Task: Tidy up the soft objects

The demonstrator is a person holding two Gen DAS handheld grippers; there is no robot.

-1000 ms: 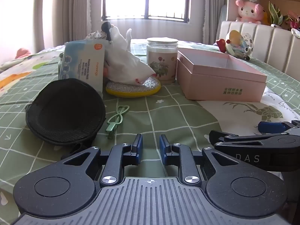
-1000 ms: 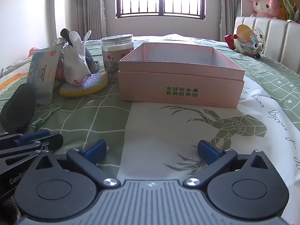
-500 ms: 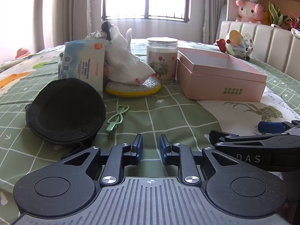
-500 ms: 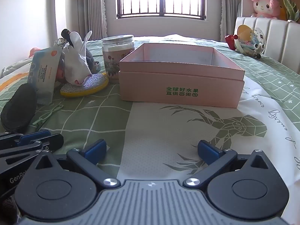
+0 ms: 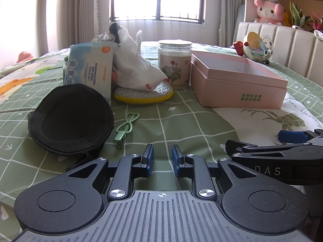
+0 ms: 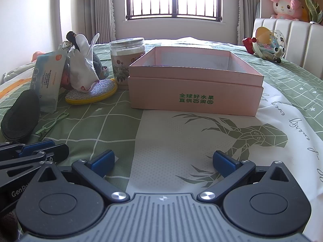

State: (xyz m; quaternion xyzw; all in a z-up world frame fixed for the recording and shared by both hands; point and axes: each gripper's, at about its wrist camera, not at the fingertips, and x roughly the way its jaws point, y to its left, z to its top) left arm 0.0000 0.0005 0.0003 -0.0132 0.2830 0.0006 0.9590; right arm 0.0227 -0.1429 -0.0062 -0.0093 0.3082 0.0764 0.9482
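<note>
An open pink box [image 6: 193, 84] [image 5: 238, 84] stands on the green bedspread, empty as far as I can see. Left of it lie a white cloth [image 5: 135, 68] [image 6: 82, 70] on a yellow glitter sponge [image 5: 143, 93] [image 6: 92, 93], a wet wipes pack [image 5: 88, 70] [image 6: 48, 80] and a black mesh pouch [image 5: 70, 119] [image 6: 20, 117]. My left gripper [image 5: 162, 157] hovers low near the pouch, its jaws a narrow gap apart and empty. My right gripper [image 6: 163, 161] is open and empty, in front of the box.
A glass jar [image 5: 174, 64] stands behind the sponge. A green clip [image 5: 126, 127] lies by the pouch. A toy [image 6: 266, 44] sits at the far right, a pink plush [image 5: 266, 12] on a shelf. The right gripper shows in the left wrist view [image 5: 282, 153].
The right wrist view has shifted slightly, so the objects sit a little further right in it. The left gripper has not moved.
</note>
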